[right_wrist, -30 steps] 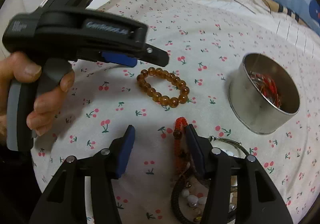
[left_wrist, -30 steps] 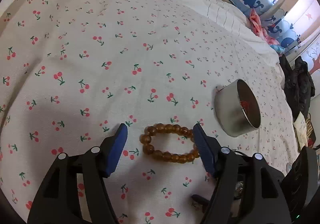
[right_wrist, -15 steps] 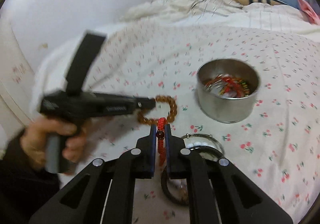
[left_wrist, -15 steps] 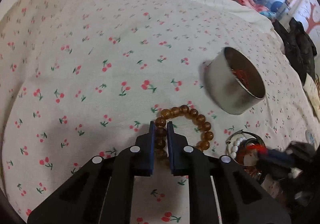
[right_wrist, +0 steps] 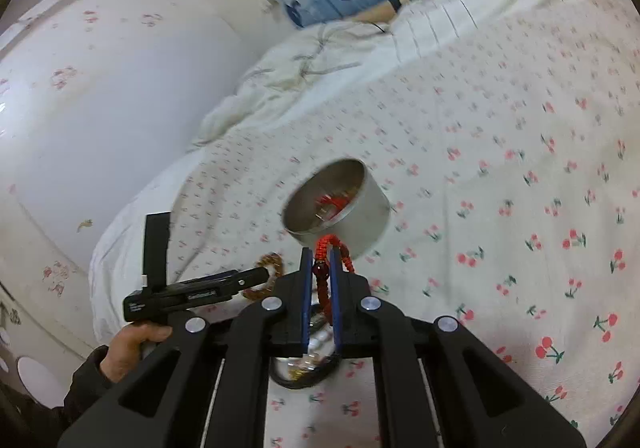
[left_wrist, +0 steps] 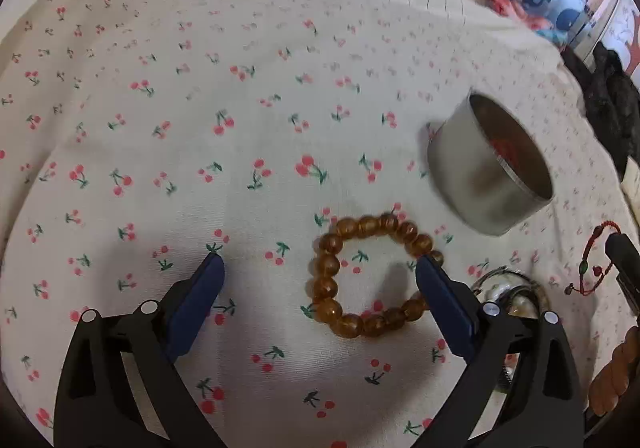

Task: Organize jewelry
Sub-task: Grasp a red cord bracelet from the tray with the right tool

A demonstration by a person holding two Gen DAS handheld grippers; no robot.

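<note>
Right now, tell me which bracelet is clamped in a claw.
The red cord bracelet, pinched in the shut right claw. The amber bead bracelet lies loose on the sheet, between the opening left claw's jaws, untouched.

An amber bead bracelet lies flat on the cherry-print bed sheet as a closed ring, between the fingers of the left tool, nearer its right finger and lapping past that fingertip. A round metal tin stands upright and open beyond that tool, off to its right, with red pieces inside. A red braided cord bracelet with a dark bead is pinched in the right tool, its loop sticking up past the fingertips, just before the tin.
</note>
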